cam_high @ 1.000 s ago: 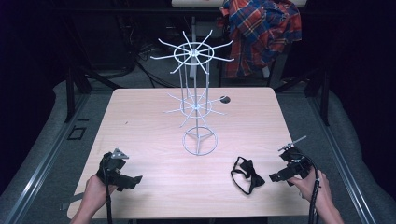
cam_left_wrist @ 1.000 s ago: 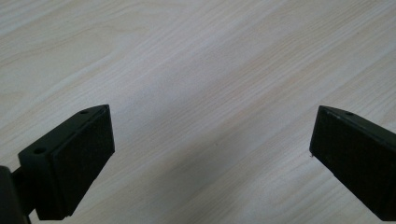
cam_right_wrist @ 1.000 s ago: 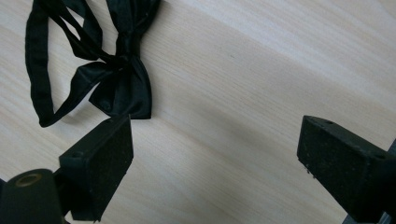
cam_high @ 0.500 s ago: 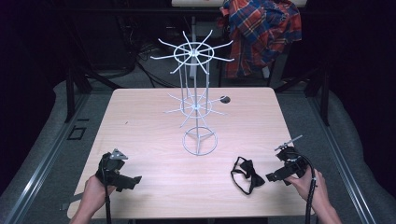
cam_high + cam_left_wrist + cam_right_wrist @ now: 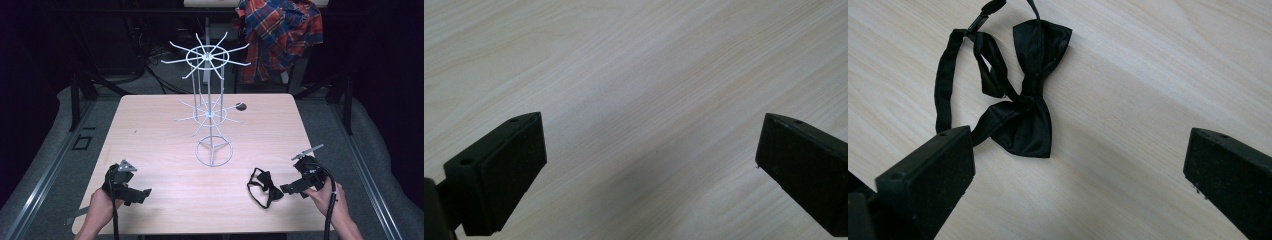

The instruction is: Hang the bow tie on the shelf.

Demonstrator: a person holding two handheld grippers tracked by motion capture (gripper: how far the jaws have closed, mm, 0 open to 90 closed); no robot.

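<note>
- my right gripper sits at the lower right of the high view, held in the person's right hand, its jaws spread wide with nothing between them.
- in the right gripper view the same gripper has its two black jaws at the bottom corners of the frame, far apart, with bare wood between them.
- the black bow tie lies flat on the counter just to the left of the right gripper in the high view, near the counter's front edge; i cannot tell whether the jaw tip touches it.
- in the right gripper view the bow tie fills the upper left, its lower wing reaching down toward the left jaw, its strap looping out to the left.
- my left gripper is at the lower left of the high view, in the person's left hand, resting low over the counter.
- in the left gripper view its jaws are wide apart over plain wood grain.
- a white wire display rack stands upright at the centre of the high view, its ring base on the counter.
- a plaid shirt hangs in the upper right, behind the counter.
</note>
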